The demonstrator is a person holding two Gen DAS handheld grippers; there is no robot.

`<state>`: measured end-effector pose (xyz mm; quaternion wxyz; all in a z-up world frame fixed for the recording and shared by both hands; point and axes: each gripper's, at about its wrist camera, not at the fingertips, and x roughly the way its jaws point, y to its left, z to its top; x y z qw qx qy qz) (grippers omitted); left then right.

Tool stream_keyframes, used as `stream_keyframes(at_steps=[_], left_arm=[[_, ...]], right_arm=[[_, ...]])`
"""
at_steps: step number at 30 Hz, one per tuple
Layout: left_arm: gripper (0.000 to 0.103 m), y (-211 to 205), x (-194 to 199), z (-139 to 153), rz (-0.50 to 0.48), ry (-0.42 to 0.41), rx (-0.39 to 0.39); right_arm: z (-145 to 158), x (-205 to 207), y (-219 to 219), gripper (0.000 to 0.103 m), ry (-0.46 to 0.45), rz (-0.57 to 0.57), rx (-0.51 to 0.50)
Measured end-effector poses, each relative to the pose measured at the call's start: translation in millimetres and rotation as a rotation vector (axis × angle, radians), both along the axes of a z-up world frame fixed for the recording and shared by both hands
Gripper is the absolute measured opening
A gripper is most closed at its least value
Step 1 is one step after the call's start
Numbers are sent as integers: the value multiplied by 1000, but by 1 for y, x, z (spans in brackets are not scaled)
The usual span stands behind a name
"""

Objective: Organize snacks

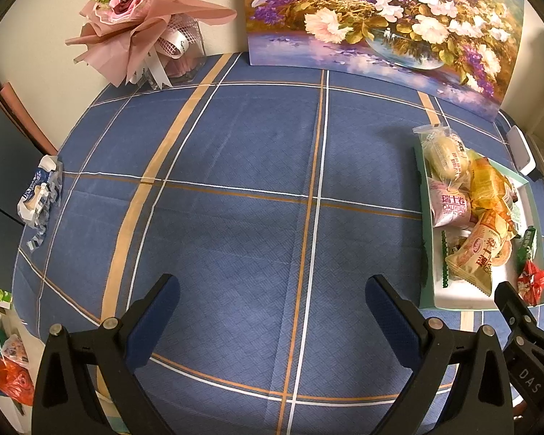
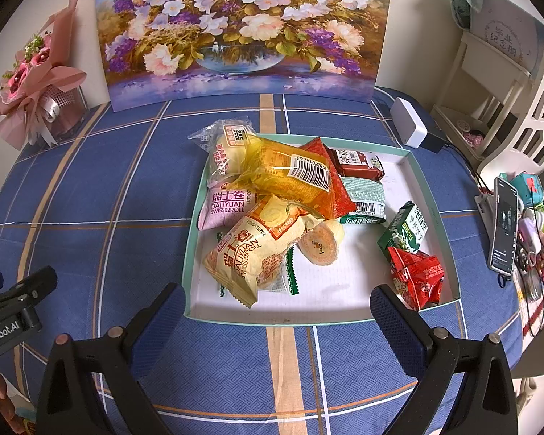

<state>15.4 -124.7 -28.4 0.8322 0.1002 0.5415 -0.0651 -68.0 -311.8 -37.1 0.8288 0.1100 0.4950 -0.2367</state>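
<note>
A shallow mint-rimmed white tray [image 2: 433, 203] lies on the blue plaid tablecloth and holds several wrapped snacks. Among them are a yellow Swiss roll pack [image 2: 254, 253], a pink Swiss roll pack [image 2: 225, 210], an orange packet [image 2: 290, 177], a green biscuit box [image 2: 404, 228] and a red packet [image 2: 417, 275]. My right gripper [image 2: 277, 308] stands open just in front of the tray's near rim, holding nothing. The left gripper [image 1: 272, 308] is open over bare cloth, and the tray [image 1: 428, 290] lies to its right.
A floral painting [image 2: 243, 29] leans on the back wall, with a pink bouquet [image 1: 145, 18] at the back left. A crumpled blue-white wrapper [image 1: 40, 195] lies at the table's left edge. A white box [image 2: 408, 127], a phone on a stand [image 2: 504, 224] and small items crowd the right side.
</note>
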Motion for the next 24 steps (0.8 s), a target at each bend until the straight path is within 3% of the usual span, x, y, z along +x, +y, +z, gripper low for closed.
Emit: stream_keyframes(at_steps=[24], left_arm=[[102, -1, -4, 9, 11, -59, 1]], right_arm=[[-1, 0, 1, 103, 2, 0, -1]])
